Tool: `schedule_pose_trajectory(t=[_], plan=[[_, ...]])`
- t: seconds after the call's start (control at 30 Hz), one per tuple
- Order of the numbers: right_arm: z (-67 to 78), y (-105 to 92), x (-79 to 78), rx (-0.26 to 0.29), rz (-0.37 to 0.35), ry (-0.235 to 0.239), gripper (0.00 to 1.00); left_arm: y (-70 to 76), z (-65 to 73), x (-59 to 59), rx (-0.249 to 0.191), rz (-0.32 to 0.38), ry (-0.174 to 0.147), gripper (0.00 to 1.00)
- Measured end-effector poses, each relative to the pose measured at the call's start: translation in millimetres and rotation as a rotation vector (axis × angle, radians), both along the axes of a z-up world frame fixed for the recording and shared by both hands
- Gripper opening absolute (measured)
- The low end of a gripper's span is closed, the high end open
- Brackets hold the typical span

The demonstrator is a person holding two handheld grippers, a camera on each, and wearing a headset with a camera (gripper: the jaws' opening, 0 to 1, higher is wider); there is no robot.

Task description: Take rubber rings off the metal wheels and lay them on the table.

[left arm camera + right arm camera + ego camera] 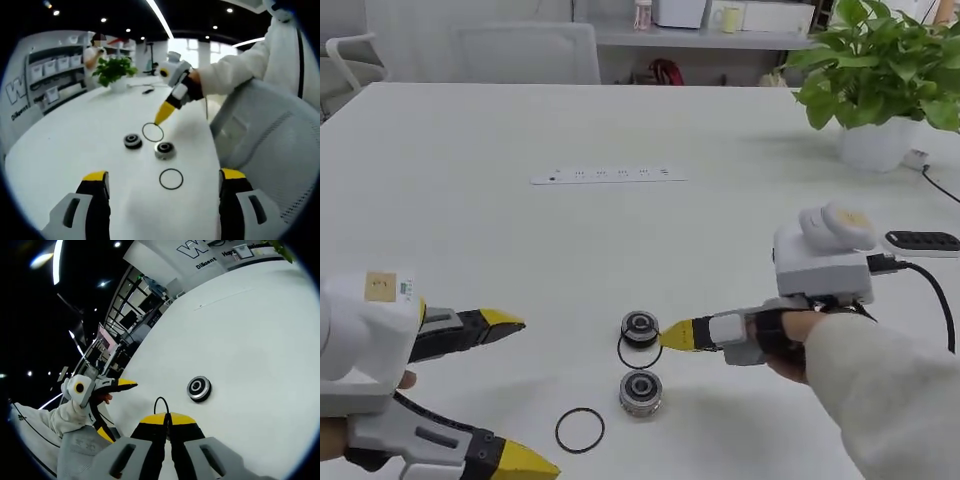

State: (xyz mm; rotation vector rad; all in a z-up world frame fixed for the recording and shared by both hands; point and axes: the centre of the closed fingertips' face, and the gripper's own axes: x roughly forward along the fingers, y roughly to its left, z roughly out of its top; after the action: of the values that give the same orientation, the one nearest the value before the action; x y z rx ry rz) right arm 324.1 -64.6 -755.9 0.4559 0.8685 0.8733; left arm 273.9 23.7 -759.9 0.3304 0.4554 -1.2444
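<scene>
Near the front of the white table [460,180], the right gripper [670,337] is clamped tight on one rubber ring [619,351], held at its tip between the far wheel [640,325] and the near wheel [641,392]. A second ring [558,430] lies flat at 8 o'clock from the near wheel. The left gripper [515,392] hovers at 9 o'clock, jaws spread wide, holding nothing. A white power strip [610,176] lies at 12 o'clock, well apart. A potted plant [880,70] and a black power strip [923,241] sit toward 2 o'clock.

left tool [525,395]: cut by bottom edge | plant [880,60]: cropped top | rubber ring [159,399]: partly behind right tool [167,417]
</scene>
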Motion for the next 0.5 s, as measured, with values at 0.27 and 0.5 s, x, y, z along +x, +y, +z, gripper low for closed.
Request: schedule_pose_trajectory(t=[0.27, 0.5], plan=[[6.5, 14.9, -7.4, 0.011, 0.041, -0.016, 0.00, 0.1, -0.4, -1.0, 0.003, -0.001, 0.002, 0.92], [6.0, 24.7, -14.7, 0.002, 0.072, -0.017, 0.00, 0.5, -2.7, -2.3, 0.008, -0.005, 0.008, 0.92]])
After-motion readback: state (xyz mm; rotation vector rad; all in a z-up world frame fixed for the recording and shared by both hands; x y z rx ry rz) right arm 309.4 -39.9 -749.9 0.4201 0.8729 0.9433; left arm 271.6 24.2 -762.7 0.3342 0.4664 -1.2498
